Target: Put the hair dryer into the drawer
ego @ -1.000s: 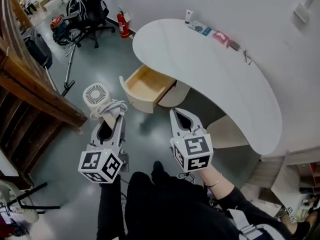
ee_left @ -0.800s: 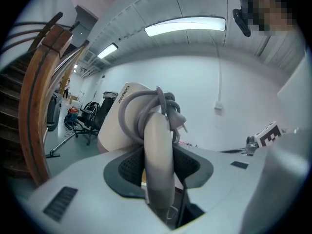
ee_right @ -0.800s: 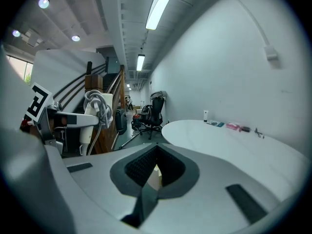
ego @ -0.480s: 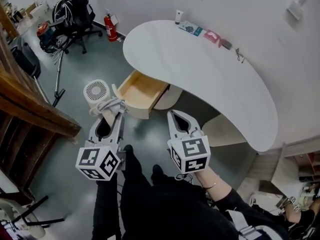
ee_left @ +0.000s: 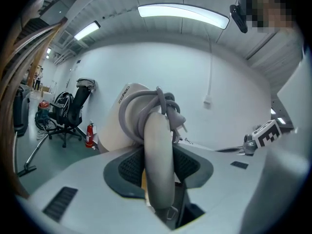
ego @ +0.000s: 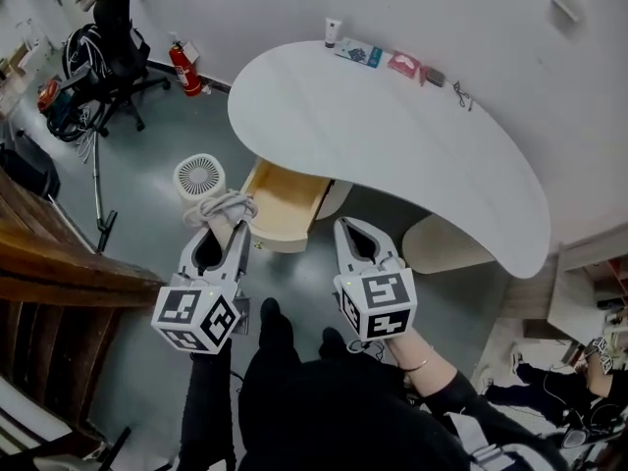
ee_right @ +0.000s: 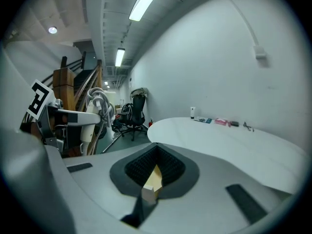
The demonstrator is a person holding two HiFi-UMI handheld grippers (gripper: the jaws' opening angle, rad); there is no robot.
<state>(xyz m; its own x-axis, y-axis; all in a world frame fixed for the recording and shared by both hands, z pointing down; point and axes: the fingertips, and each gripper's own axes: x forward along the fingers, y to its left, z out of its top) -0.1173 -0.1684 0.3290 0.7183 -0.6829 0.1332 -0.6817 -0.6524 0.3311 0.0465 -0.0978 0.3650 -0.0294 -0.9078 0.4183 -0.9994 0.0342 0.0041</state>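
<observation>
The white hair dryer [ego: 200, 179], its grey cord [ego: 222, 205] wound round it, sticks up from my left gripper [ego: 226, 228], which is shut on the handle [ee_left: 158, 165]. Just right of it the wooden drawer [ego: 285, 202] stands pulled open under the white curved desk [ego: 392, 135]. My right gripper [ego: 345, 224] hovers in front of the drawer with its fingertips together and nothing between them. In the right gripper view the drawer [ee_right: 154, 178] shows through the gap behind the pads, and the hair dryer [ee_right: 95, 112] is at the left.
A tube [ego: 334, 32] and small packets [ego: 392, 62] lie at the desk's far edge. A rounded pedestal [ego: 442, 245] stands under the desk. An office chair [ego: 106, 37], a fire extinguisher [ego: 183, 69] and a wooden stair rail [ego: 59, 273] are on the left.
Both grippers have moved toward the desk, so the open drawer now lies right in front of them. The hair dryer has stayed in the left gripper.
</observation>
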